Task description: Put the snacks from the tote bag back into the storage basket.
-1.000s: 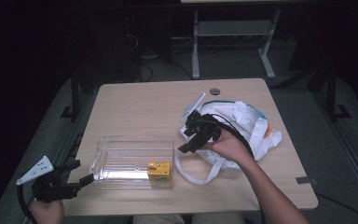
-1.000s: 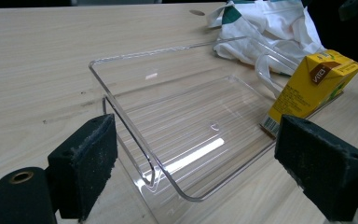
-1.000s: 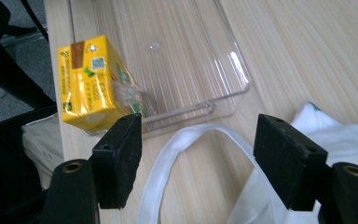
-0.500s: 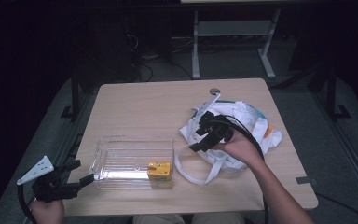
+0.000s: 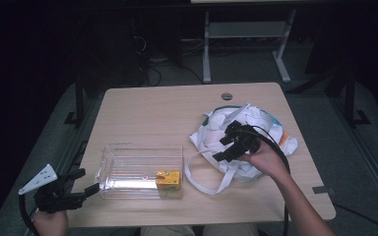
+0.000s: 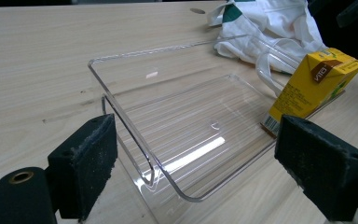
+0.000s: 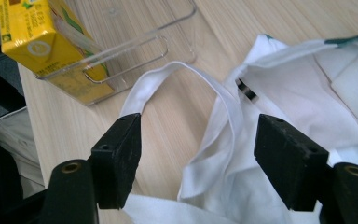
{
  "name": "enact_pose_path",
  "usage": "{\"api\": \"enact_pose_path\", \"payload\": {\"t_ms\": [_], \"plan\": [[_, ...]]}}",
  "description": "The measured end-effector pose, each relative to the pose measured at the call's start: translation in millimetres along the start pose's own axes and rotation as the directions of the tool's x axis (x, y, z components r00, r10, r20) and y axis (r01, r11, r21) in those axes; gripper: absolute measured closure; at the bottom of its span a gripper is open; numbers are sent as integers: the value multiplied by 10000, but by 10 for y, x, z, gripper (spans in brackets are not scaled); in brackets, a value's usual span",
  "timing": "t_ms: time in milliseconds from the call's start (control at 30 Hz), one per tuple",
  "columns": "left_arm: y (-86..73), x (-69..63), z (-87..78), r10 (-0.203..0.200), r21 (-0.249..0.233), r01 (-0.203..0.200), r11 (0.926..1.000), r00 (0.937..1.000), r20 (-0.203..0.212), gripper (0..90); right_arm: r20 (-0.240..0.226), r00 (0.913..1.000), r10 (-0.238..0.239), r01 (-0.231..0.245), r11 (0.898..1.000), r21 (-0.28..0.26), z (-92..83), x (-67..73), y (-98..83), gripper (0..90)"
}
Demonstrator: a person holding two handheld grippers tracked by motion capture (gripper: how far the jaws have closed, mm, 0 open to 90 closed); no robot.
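A dark room surrounds one pale wooden table (image 5: 167, 113) with a smooth grain. On it lie three things: one clear plastic tray (image 5: 140, 169) — rectangular, round-cornered — one yellow drink carton (image 5: 169, 180) standing inside the tray's near right corner, and one crumpled white cloth bag (image 5: 256, 128) with long flat straps, right of the tray. The right gripper (image 5: 229, 147) hovers over the bag, jaws spread with a strap between them, not pinched. The left gripper (image 5: 78, 187) sits just off the tray's left end, jaws wide apart.
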State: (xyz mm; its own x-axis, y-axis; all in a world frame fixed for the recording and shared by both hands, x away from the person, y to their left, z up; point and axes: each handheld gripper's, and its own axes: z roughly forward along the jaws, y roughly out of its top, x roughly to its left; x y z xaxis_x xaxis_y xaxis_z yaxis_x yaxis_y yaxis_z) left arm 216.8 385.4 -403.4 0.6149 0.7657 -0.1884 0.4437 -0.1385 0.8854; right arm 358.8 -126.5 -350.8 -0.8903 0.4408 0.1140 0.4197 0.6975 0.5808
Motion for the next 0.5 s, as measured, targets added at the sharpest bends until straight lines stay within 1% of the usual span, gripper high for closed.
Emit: {"api": "enact_pose_path", "payload": {"t_ms": [200,367,400,500], "plan": [[-1,0,-2,0,3,0,10000,10000,-20,127,109,9996,244,-242,9997,-104,-26,-34,-178,314],[1,-12,7,-24,4,24,10000,10000,-28,127,117,9977,660,-659,9977,-142,-55,-68,-335,314],[1,-12,7,-24,4,24,10000,10000,-28,128,117,9977,660,-659,9977,-142,-55,-68,-335,314],[-1,-11,8,-9,13,9,10000,10000,-35,127,150,9960,884,-881,9959,-197,-75,-90,-432,316]]}}
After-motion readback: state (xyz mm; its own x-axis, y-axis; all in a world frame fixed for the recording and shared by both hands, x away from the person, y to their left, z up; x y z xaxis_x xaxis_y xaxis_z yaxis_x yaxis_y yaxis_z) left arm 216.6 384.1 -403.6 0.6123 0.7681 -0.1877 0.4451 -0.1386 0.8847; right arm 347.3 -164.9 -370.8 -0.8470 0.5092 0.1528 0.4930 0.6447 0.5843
